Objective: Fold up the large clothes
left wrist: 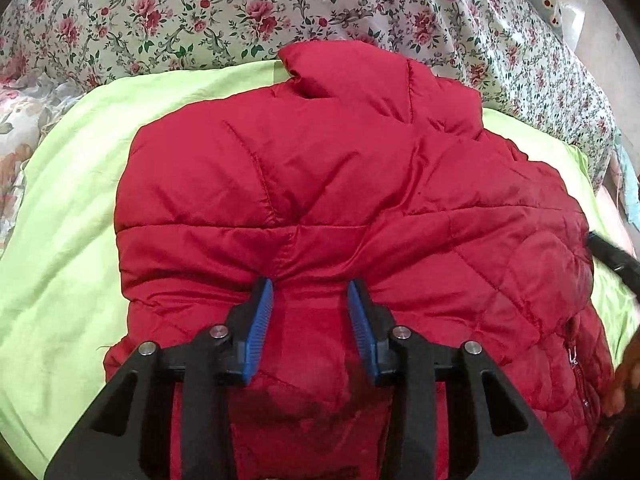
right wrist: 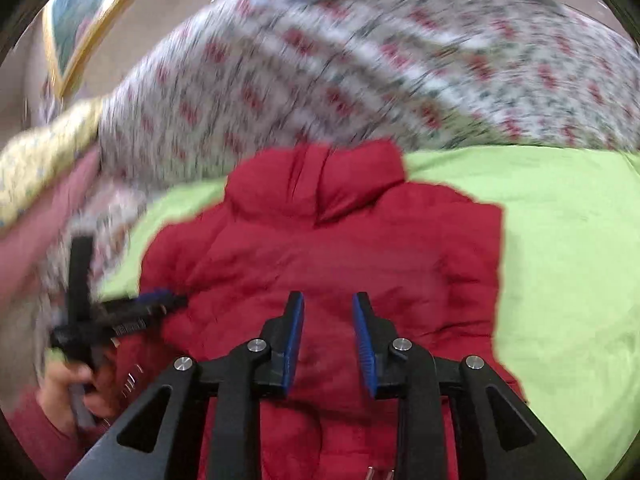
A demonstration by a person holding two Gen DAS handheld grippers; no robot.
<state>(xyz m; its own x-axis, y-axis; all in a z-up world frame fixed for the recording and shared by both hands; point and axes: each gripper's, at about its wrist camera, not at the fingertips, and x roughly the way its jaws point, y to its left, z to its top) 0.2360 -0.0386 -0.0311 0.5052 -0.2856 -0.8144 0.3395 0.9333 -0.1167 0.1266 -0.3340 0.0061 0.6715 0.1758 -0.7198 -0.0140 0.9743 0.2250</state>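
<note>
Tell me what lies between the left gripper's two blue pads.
In the left wrist view, a bunched fold of the red puffer jacket sits between the left gripper's pads, which pinch it.

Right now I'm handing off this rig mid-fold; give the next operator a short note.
Left gripper: closed on a bunched fold of the red jacket, fabric pinched between the pads.
Right gripper: open, over the jacket, holding nothing; its view is blurred.
Jacket: lies on the green sheet atop the floral bedspread, collar at the far end.
Done: sides look folded in, giving a compact bundle.
Left: probably fold the near end toward the collar, then smooth it.
</note>
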